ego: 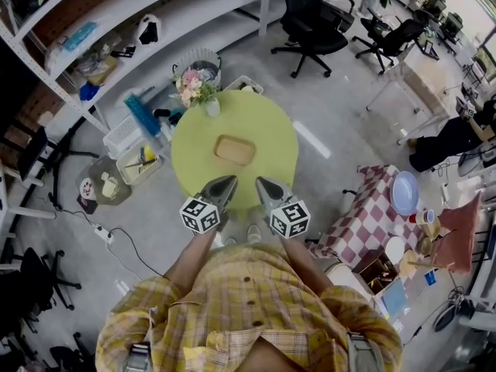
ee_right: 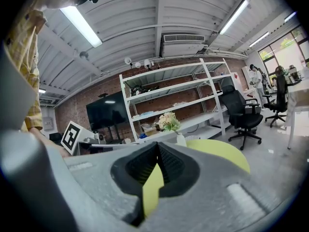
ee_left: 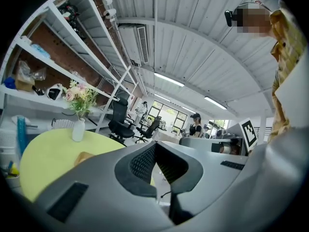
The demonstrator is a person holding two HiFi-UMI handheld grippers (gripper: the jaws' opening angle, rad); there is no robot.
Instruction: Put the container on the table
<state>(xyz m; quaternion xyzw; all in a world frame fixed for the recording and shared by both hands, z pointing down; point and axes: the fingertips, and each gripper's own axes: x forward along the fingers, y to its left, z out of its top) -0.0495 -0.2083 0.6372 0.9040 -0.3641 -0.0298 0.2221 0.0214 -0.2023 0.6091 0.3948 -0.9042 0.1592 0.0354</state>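
A shallow tan container [ego: 234,149] lies flat near the middle of the round yellow-green table [ego: 271,126]. In the left gripper view its edge [ee_left: 83,157] peeks over the gripper body. My left gripper [ego: 227,181] and right gripper [ego: 262,183] hover side by side over the table's near edge, short of the container. Both are shut with nothing between the jaws. Each gripper view shows the pads meeting at the tips, the left gripper [ee_left: 153,146] and the right gripper [ee_right: 157,146] alike.
A white vase of flowers [ego: 208,99] stands at the table's far left edge. Storage bins [ego: 138,163] and a wire basket [ego: 198,59] sit on the floor to the left. White shelving [ego: 116,22] runs behind; office chairs [ego: 310,18] beyond. A checkered table [ego: 372,215] with dishes is at right.
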